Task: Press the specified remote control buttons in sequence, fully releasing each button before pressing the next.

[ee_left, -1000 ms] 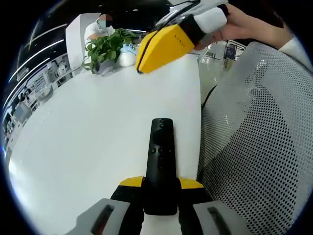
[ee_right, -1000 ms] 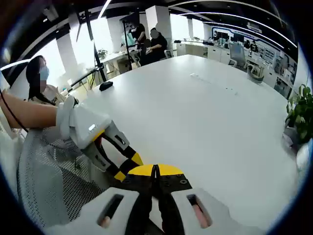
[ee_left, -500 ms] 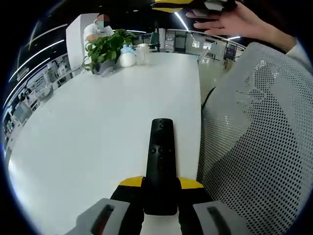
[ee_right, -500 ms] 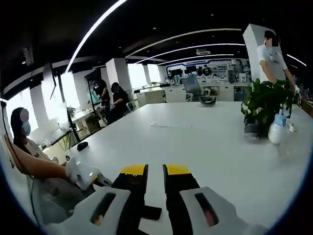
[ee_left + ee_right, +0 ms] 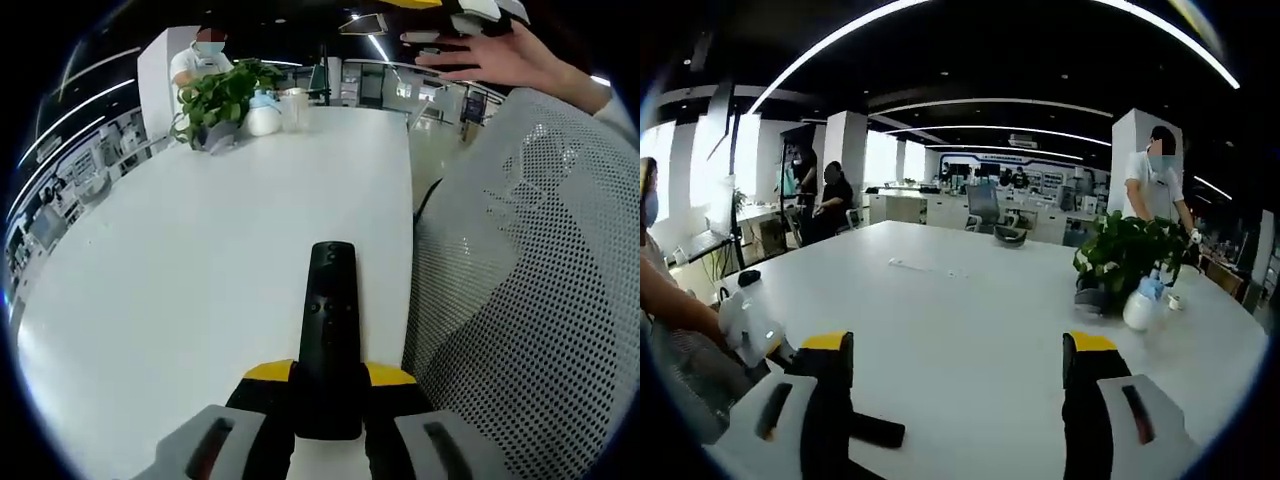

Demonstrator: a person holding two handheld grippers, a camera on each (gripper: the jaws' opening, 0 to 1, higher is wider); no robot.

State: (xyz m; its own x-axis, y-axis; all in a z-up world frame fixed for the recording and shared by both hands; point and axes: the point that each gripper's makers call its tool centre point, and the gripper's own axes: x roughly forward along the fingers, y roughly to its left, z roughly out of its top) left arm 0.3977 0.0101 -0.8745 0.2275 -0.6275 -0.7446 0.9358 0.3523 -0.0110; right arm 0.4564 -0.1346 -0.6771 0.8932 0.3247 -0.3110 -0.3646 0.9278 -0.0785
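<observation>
White and wide, the desk (image 5: 200,230) ran away from both cameras through an open office lit by long ceiling strips. On it, in the left gripper view, the left gripper (image 5: 329,385) was clamped on the near end of a black remote control (image 5: 329,330), its yellow-tipped jaws pressed against either side of the slim body. The remote lay flat on the desk, close to the desk's edge, with its buttons facing up and its far end pointing toward the middle of the surface. Just beside that edge stood a white mesh chair back (image 5: 530,300), and above it a person's hand (image 5: 505,60) reached across the top of the view. At the far end of the desk sat a potted plant (image 5: 220,100) with a white spray bottle (image 5: 262,118) next to it, and a person in a white shirt (image 5: 195,60) stood behind them. In the right gripper view, the right gripper (image 5: 952,375) hung above the desk with its jaws spread wide apart and nothing between them. Below its left jaw, the far end of the remote control (image 5: 877,430) showed on the desk, with the left gripper (image 5: 752,330) nearby. Farther off stood the plant (image 5: 1120,255), the spray bottle (image 5: 1140,305), and the standing person (image 5: 1155,185).
</observation>
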